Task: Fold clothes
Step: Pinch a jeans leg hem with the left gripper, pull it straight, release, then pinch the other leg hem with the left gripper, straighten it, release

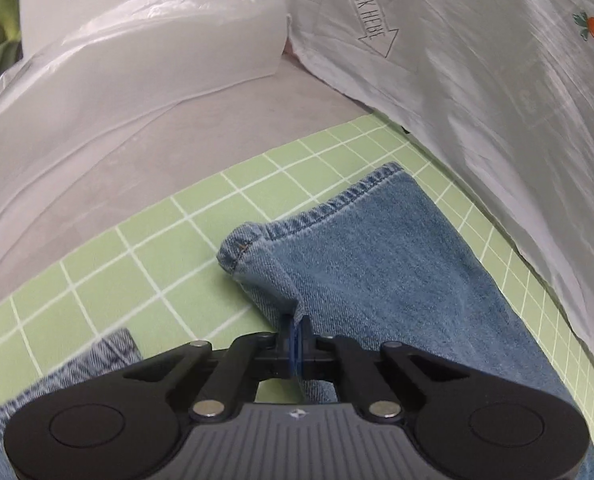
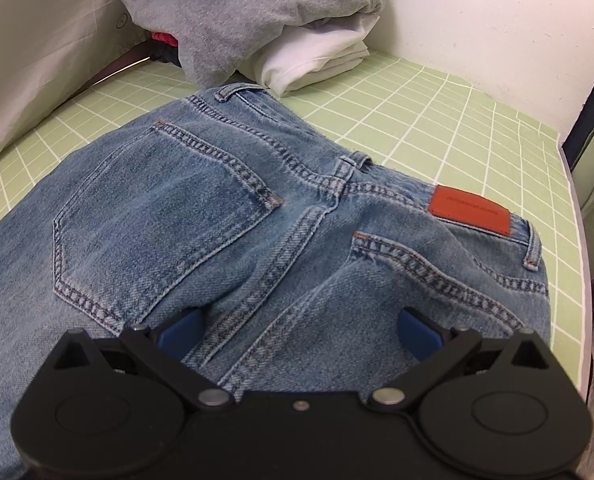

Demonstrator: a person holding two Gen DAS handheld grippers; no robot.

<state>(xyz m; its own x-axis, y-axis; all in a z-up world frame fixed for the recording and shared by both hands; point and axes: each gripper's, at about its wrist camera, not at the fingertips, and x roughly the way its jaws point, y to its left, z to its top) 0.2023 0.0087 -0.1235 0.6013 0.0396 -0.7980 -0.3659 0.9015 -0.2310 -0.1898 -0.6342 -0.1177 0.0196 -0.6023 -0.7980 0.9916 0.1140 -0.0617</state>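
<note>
A green mat [image 2: 437,120] with a white grid covers the tabletop [image 1: 257,112], whose bare grey surface shows beyond the mat's far edge in the left view. A white wall [image 2: 477,12] stands behind it in the right view.

The jeans [image 2: 217,208] lie flat on the mat, back side up, with both rear pockets and an orange patch [image 2: 471,210] at the waistband showing. The right claw [image 2: 299,330] hovers open over the seat, its blue pads apart on either side of the centre seam. Beyond the waistband sits a pile of clothes [image 2: 257,12]: a grey garment on top of white ones, with plaid above.

Only the left view shows the leg end [image 1: 357,248] of the jeans, hem toward the mat's edge. The left claw [image 1: 296,340] is closed on a pinch of denim at the leg's side edge, lifting a small fold. Clear plastic bags [image 1: 477,80] crowd the tabletop around it, one printed with an arrow and a carrot.
</note>
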